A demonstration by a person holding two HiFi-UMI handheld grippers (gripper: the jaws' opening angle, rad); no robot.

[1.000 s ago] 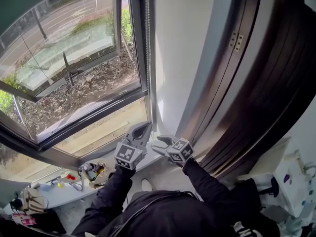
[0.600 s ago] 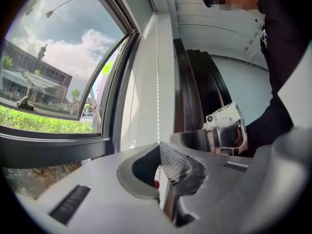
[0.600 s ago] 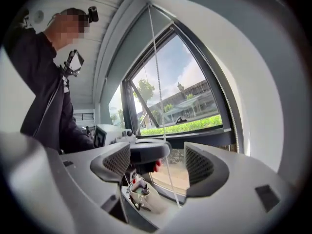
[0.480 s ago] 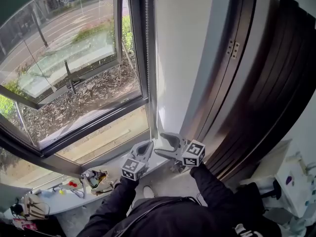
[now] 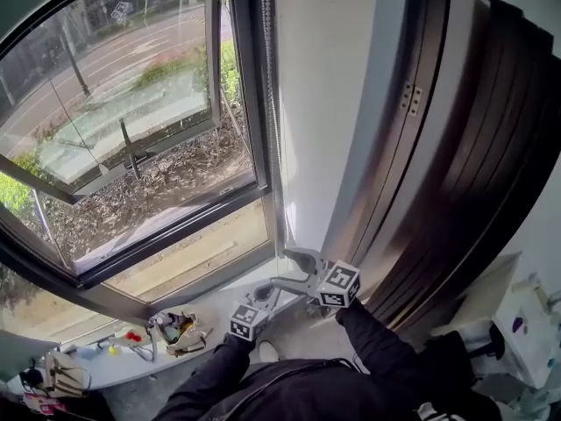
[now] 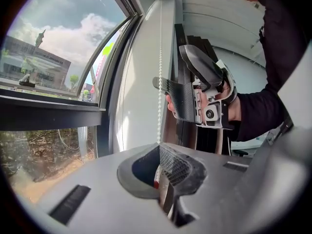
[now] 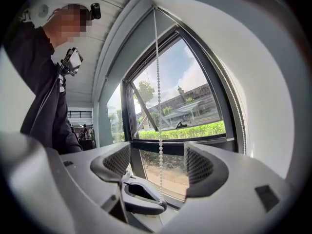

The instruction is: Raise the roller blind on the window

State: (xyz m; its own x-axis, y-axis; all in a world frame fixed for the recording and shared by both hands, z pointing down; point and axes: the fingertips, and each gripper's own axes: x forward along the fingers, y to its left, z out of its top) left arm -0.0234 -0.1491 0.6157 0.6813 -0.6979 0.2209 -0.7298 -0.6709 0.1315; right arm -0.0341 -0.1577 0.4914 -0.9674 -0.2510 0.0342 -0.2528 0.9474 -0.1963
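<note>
The roller blind's bead chain (image 7: 158, 106), hung along the window frame (image 5: 245, 103) from 12 o'clock in the head view, is clamped by the left gripper (image 6: 163, 172), while the right gripper (image 7: 158, 165), at its 1 o'clock, is held with jaws apart, having just been opening, the chain between them untouched.

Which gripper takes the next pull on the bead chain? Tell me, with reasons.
Right, probably. The right gripper sits higher; its jaws have just been opening and stand apart around the bead chain. The left gripper is shut on the chain lower down, with little pull left.
</note>
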